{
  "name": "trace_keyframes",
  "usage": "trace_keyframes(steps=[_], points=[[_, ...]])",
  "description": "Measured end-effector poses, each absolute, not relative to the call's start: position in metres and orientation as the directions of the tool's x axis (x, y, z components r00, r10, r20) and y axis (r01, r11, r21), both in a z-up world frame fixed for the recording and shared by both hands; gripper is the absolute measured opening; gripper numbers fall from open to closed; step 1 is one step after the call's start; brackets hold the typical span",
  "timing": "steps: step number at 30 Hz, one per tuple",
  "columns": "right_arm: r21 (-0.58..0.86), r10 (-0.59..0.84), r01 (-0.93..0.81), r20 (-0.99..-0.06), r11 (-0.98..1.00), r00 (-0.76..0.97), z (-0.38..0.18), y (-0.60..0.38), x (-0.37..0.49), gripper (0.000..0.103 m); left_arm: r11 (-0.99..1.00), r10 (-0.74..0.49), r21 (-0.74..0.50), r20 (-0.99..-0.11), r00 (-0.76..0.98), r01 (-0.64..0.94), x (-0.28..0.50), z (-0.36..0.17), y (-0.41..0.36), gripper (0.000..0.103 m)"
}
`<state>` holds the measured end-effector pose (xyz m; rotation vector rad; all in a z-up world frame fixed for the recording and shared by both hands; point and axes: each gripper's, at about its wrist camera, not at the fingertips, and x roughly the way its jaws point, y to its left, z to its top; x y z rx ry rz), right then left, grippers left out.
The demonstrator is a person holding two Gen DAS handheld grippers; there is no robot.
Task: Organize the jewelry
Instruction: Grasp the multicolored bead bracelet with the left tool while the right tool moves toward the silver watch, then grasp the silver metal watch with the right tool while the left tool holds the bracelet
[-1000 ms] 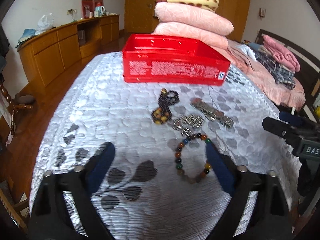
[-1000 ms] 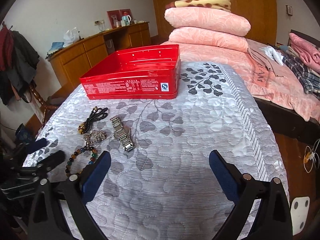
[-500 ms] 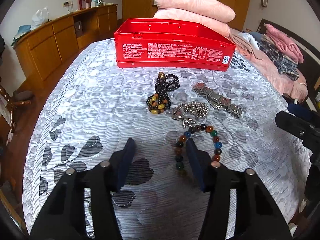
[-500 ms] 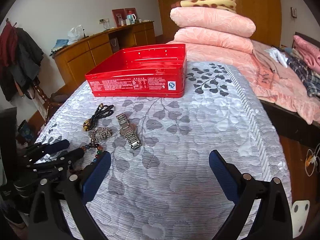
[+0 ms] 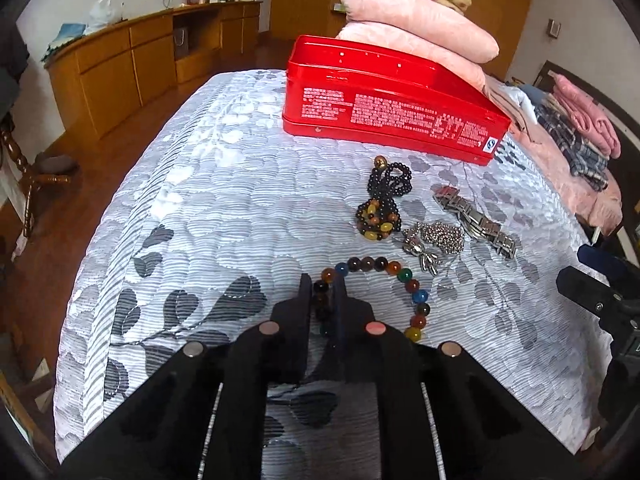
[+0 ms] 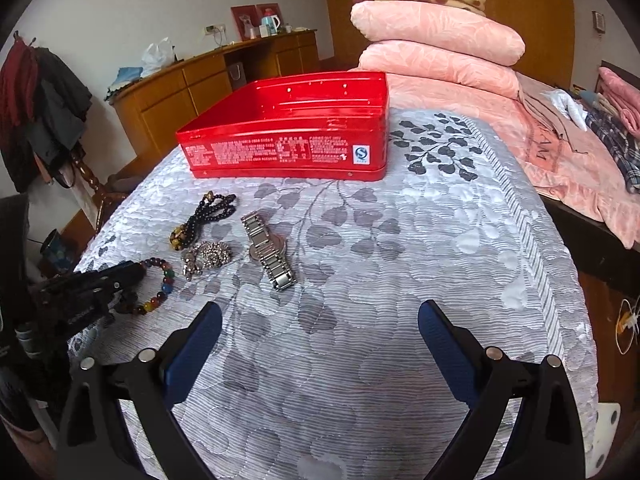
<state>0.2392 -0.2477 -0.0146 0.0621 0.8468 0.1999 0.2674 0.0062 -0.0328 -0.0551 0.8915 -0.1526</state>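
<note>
A multicoloured bead bracelet [image 5: 394, 268] lies on the grey leaf-patterned bedspread [image 5: 224, 208]. My left gripper [image 5: 323, 284] has its jaws closing on the bracelet's left side, and the pads press on dark beads. Beyond it lie a black bead necklace [image 5: 384, 200], a silver ball chain [image 5: 436, 238] and a metal watch [image 5: 476, 220]. An open red tin [image 5: 392, 116] stands further back. My right gripper [image 6: 320, 320] hovers open over bare bedspread, right of the watch [image 6: 268, 248], with nothing between its fingers. The right wrist view shows the left gripper [image 6: 132, 270] on the bracelet [image 6: 166, 280].
Pink pillows [image 6: 436, 28] are stacked behind the tin [image 6: 280, 152]. Folded clothes [image 5: 580, 132] lie on the bed to the right. A wooden sideboard [image 5: 120, 68] lines the left wall across a strip of wooden floor. The bedspread drops off at its left and right edges.
My left gripper moved forward and down onto the bracelet and its jaws went from wide open to shut on the beads. The right gripper stayed open and nearly still.
</note>
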Motion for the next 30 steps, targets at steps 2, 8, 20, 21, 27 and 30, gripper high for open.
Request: trace_keyframes(steps=[2,8,20,21,27,30], points=[[0.133,0.202,-0.156,-0.74,0.979,0.641,-0.016,-0.247,0.24,0.096,0.988,-0.154,-0.108,-0.77,0.619,0.112,0.267,-0.033,0.005,0.011],[0.141,0.226,-0.183,-0.743,0.973,0.629,-0.019,-0.241,0.242,0.091,0.986,-0.166,-0.126,-0.762,0.626,0.109,0.267,-0.032,0.008,0.007],[0.165,0.309,-0.29,-0.759,0.943,0.573,-0.022,-0.226,0.271,0.055,0.976,-0.216,-0.177,-0.696,0.685,0.129,0.271,-0.002,0.008,0.007],[0.159,0.309,-0.298,-0.762,0.941,0.569,-0.022,-0.224,0.273,0.053,0.976,-0.217,-0.179,-0.691,0.69,0.127,0.272,0.0,0.009,0.007],[0.13,0.304,-0.332,-0.776,0.934,0.552,-0.025,-0.209,0.291,0.05,0.975,-0.216,-0.187,-0.647,0.731,0.122,0.278,0.019,0.011,0.007],[0.117,0.298,-0.342,-0.784,0.933,0.545,-0.029,-0.204,0.297,0.049,0.977,-0.207,-0.178,-0.644,0.737,0.119,0.28,0.02,0.01,0.007]])
